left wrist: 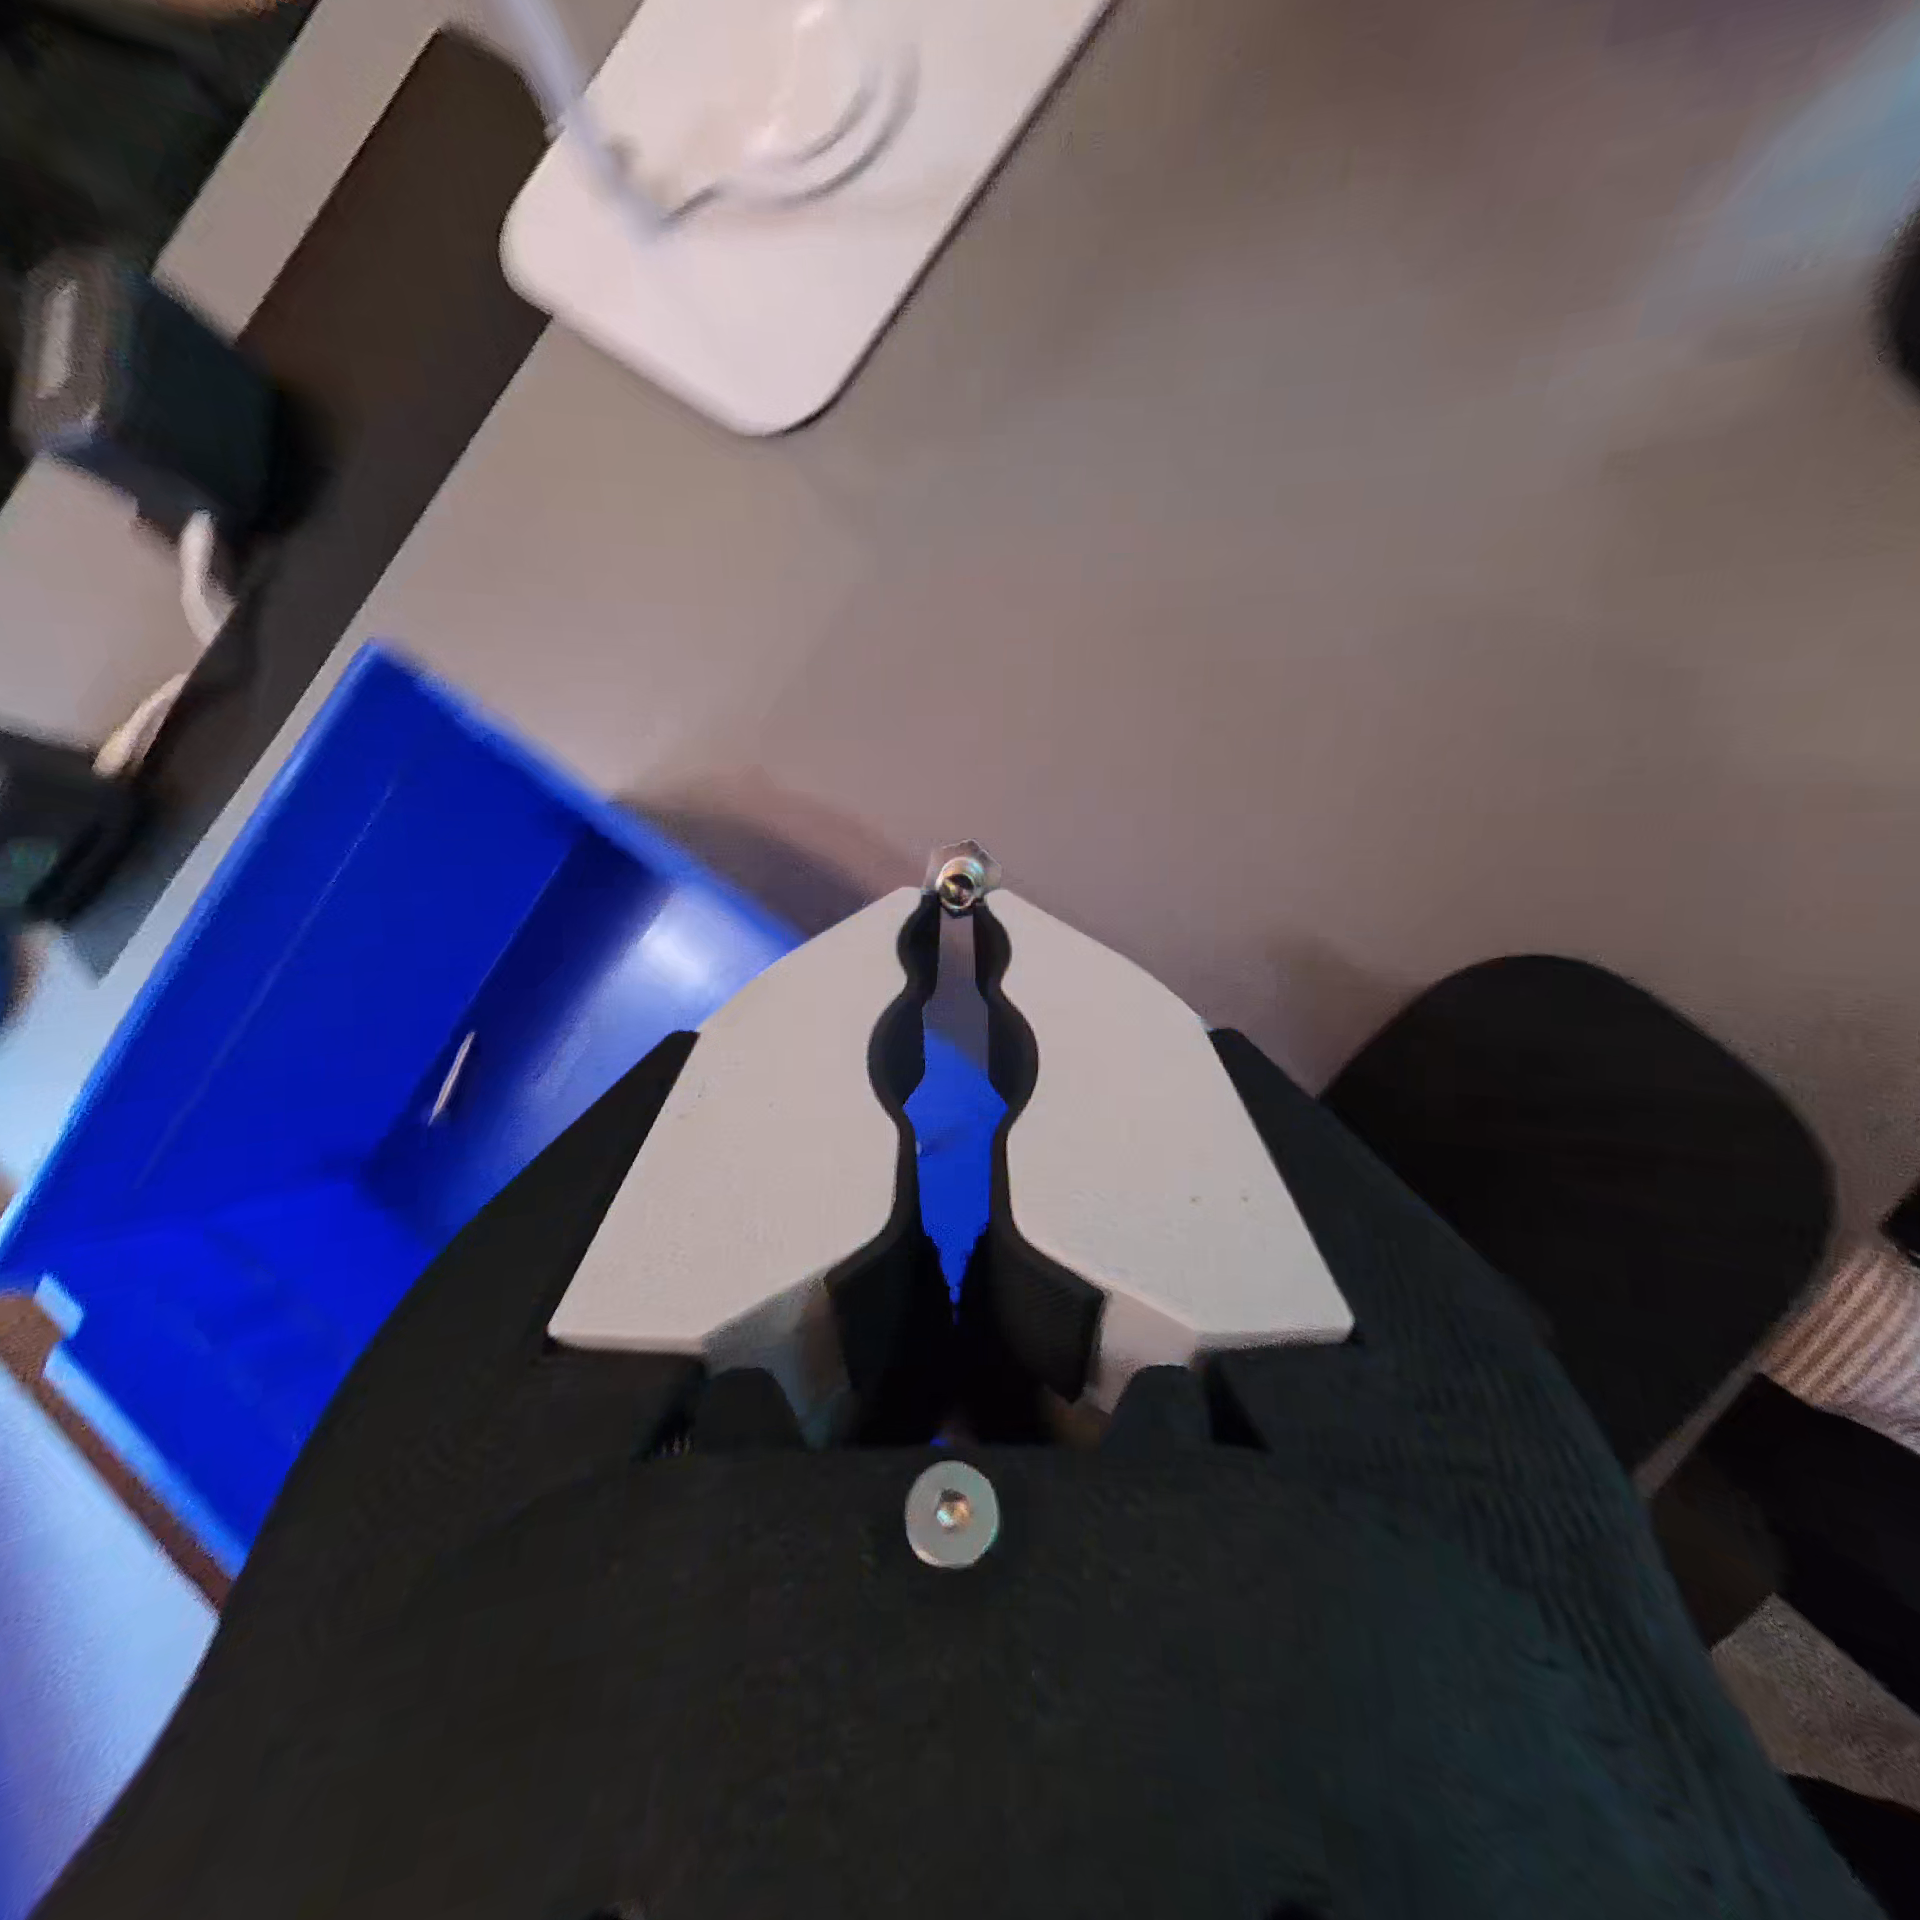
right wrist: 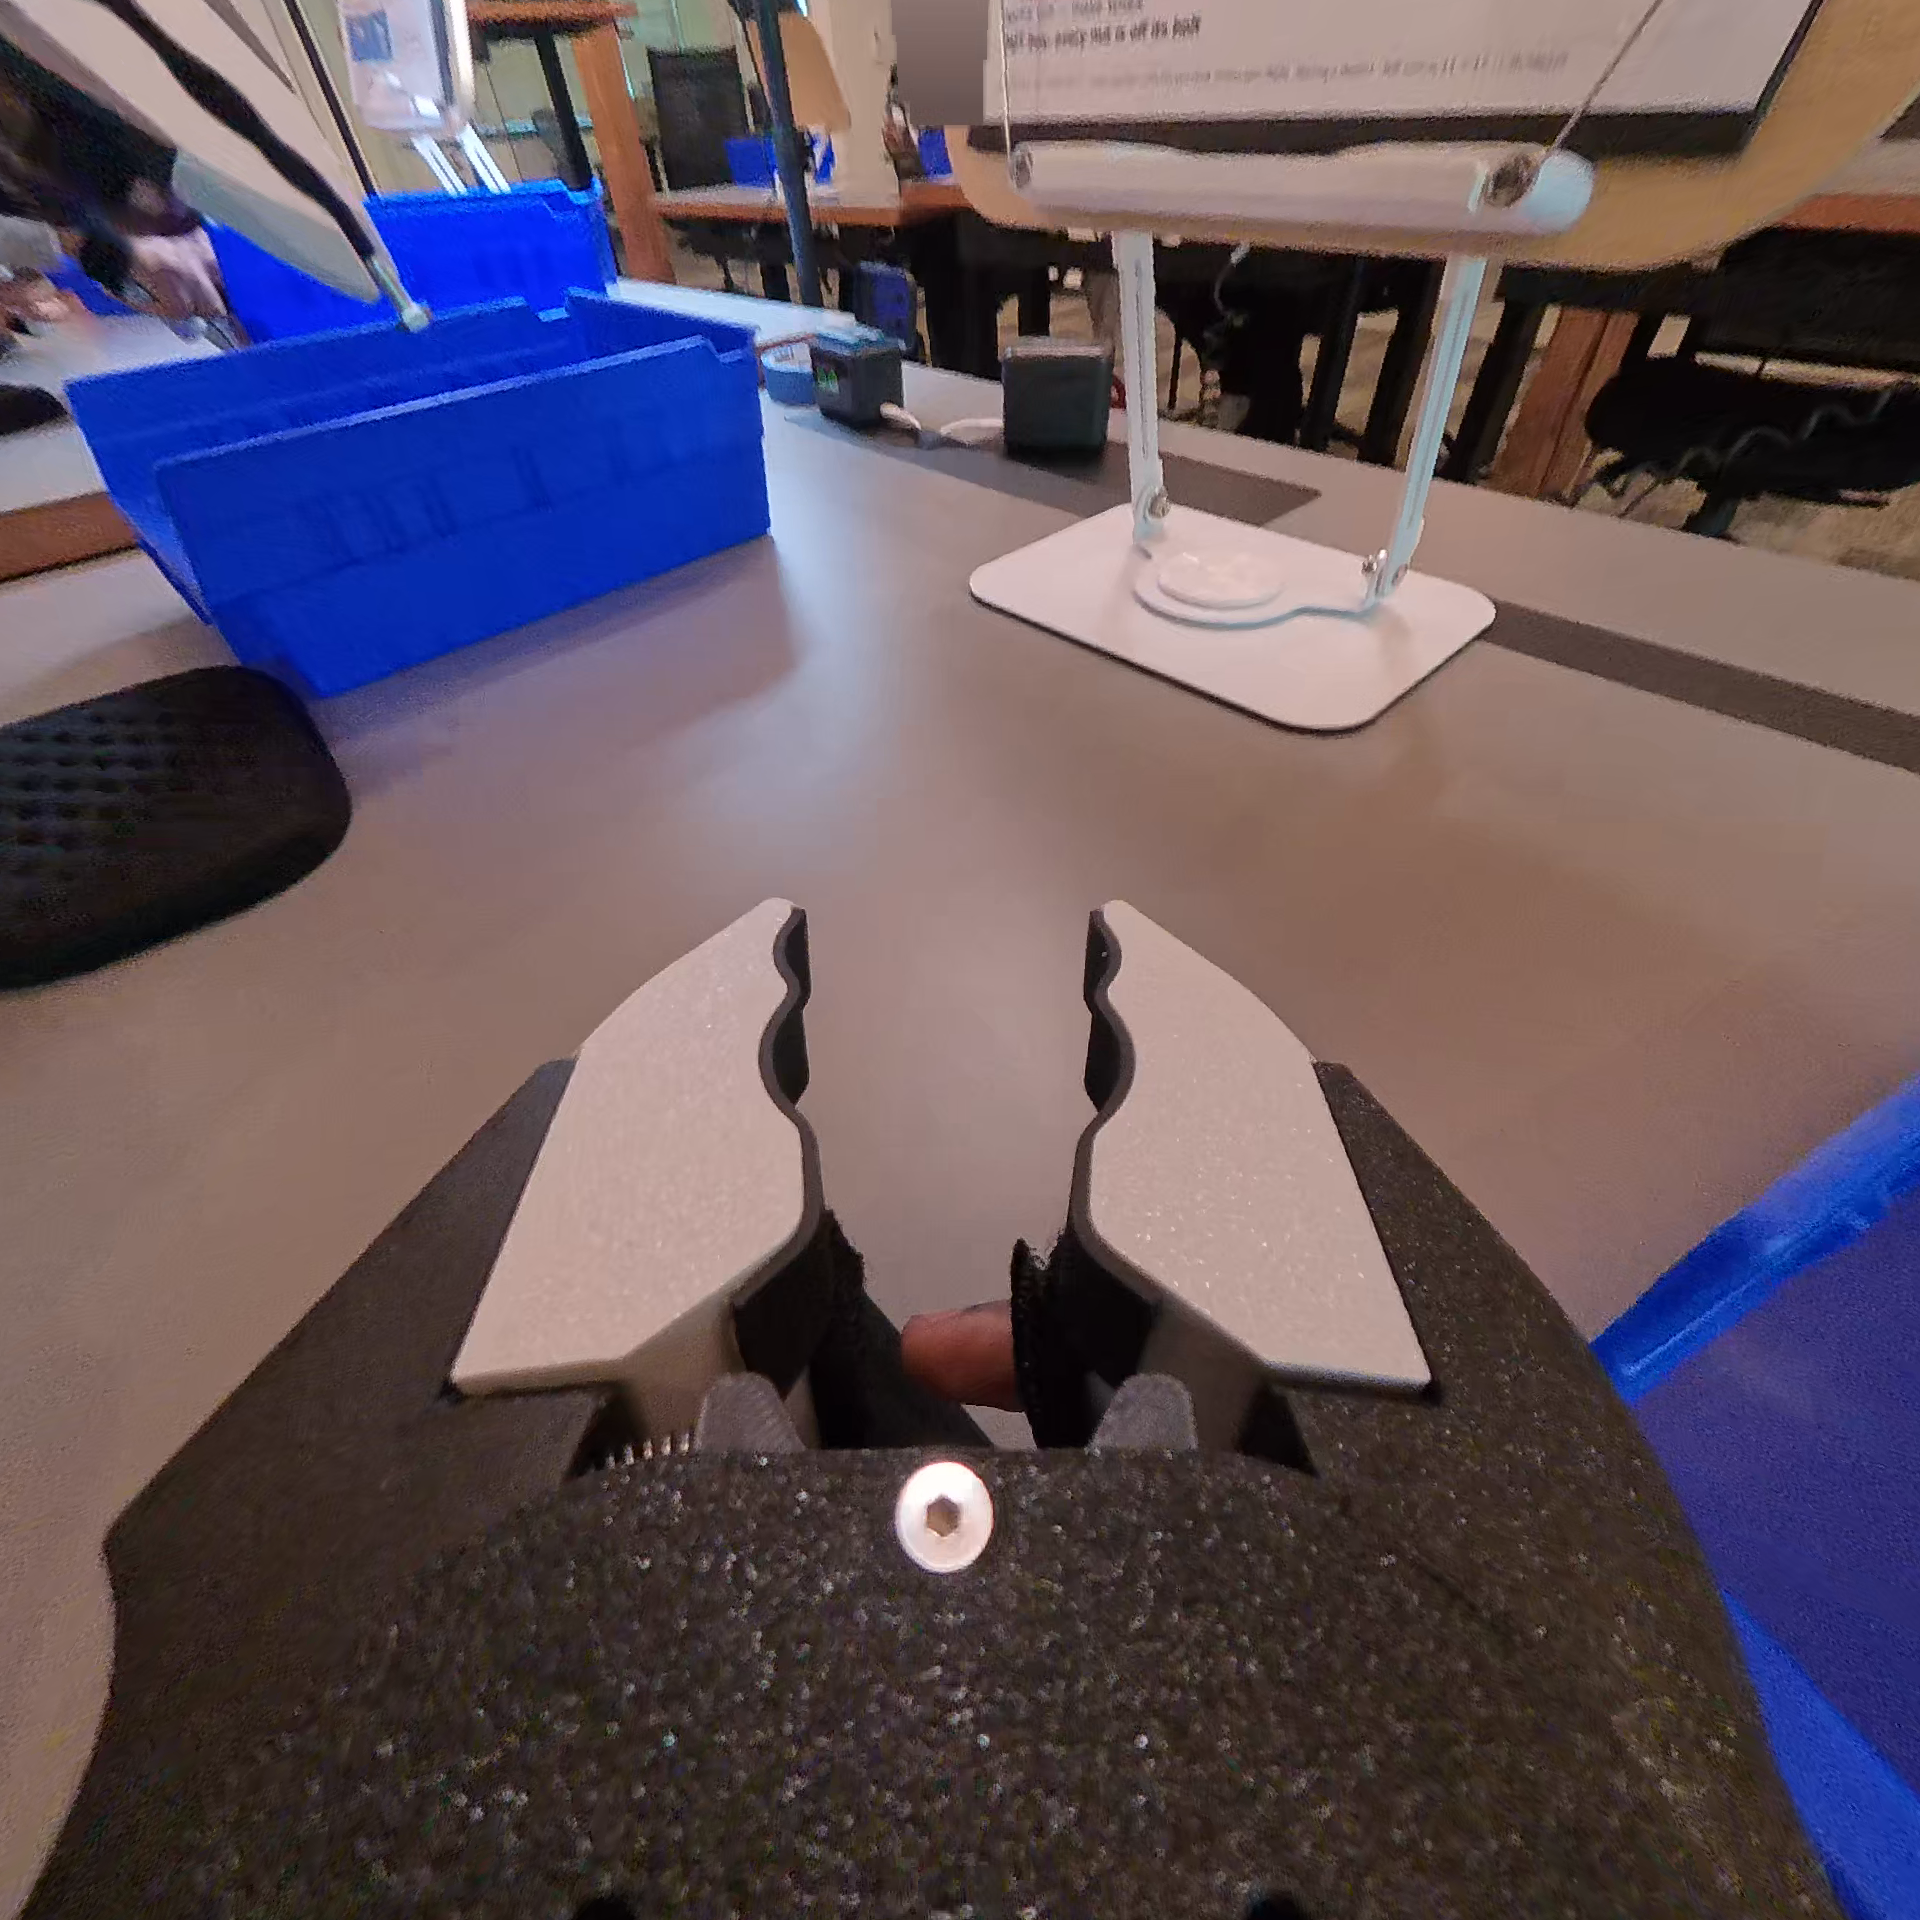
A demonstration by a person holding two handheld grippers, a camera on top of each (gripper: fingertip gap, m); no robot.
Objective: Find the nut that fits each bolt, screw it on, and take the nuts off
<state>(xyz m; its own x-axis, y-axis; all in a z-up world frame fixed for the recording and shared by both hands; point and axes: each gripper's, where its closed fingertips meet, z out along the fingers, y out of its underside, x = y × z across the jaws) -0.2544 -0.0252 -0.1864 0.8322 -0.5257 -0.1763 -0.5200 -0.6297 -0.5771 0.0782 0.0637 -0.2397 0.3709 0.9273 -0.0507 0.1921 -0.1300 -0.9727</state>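
Left tongs [left wrist: 964,902], frame center, pinched a bolt [left wrist: 956,885] w/ nut [left wrist: 975,858] on; right tongs [right wrist: 943,935] gaped empty. Unscrewing prob. still left.

left gripper [left wrist: 961,902] fingers pinch a bolt [left wrist: 958,883] above table [left wrist: 1299,623]

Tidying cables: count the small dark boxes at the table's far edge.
2 dark boxes: one behind the blue bin's right end, one left of the white stand. The bin may hide more.

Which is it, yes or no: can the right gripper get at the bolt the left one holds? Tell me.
Probably yes. The right gripper is open and empty over bare table, and the bolt sticks out past the left gripper tips.
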